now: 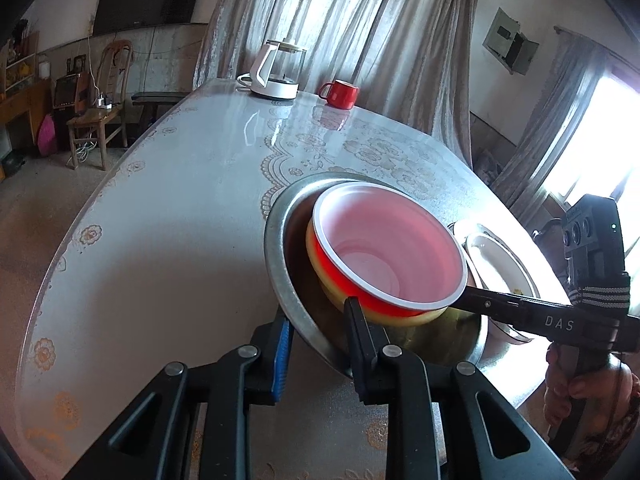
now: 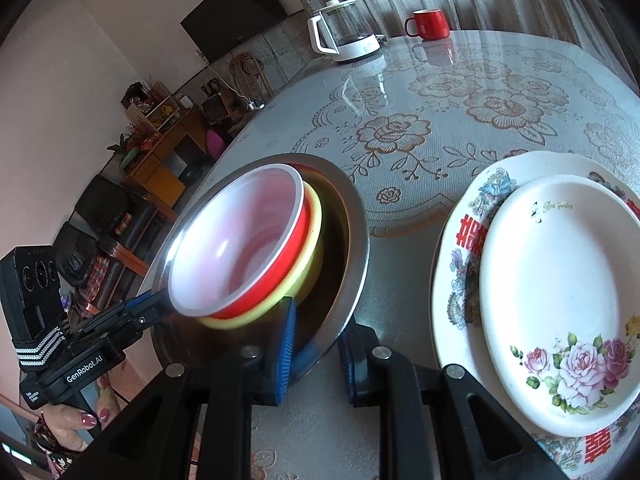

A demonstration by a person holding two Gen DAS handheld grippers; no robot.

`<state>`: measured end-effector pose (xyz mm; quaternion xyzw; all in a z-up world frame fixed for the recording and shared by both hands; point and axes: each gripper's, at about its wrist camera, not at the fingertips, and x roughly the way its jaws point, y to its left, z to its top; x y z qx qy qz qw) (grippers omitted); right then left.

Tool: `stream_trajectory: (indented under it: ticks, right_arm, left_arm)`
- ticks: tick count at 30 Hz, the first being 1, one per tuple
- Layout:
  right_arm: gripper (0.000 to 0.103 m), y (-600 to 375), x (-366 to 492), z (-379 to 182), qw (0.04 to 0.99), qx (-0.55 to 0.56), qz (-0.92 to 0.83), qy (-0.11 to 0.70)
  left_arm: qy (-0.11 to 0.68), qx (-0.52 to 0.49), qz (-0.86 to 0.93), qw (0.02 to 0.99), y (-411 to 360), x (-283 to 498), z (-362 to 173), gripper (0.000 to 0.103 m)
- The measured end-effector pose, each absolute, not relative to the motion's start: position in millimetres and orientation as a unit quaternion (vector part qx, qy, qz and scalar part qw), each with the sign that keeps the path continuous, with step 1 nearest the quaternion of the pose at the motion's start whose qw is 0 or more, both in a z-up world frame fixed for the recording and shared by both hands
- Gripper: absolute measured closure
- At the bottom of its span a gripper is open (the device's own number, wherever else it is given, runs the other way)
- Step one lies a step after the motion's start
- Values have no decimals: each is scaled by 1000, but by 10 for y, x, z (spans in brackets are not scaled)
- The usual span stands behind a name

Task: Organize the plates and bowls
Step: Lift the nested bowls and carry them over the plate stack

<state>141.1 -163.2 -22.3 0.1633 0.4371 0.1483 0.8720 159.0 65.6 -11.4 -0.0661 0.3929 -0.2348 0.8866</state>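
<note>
Steel basin (image 1: 288, 280) with nested red bowl (image 1: 384, 240) and yellow bowl (image 2: 308, 264): rim pinched at six o'clock by left gripper (image 1: 320, 320), at three by right gripper (image 2: 316, 340), seemingly for level two-handed carrying.

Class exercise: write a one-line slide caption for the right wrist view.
Both grippers clamp the steel basin's rim, red bowl nested in yellow bowl inside, stacked plates alongside.

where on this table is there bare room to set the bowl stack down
Free: the wide cloth between the steel basin and the kettle and red mug, and the table's left side beyond the basin. Crowded: the near edge, where basin and stacked plates sit close together.
</note>
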Motion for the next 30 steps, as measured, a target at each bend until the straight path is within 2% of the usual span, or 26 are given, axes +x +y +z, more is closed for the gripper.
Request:
stream_trajectory:
  ticks: [13,30]
  right_arm:
    - [83,-1864,1294,73,887,178,151,398]
    - [83,-2798,801,562,919,195,67,337]
  left_arm:
    - [359,-64,-257,895,415,1591,270,78]
    - [328,-28,-350,877,-726,1597,715,78]
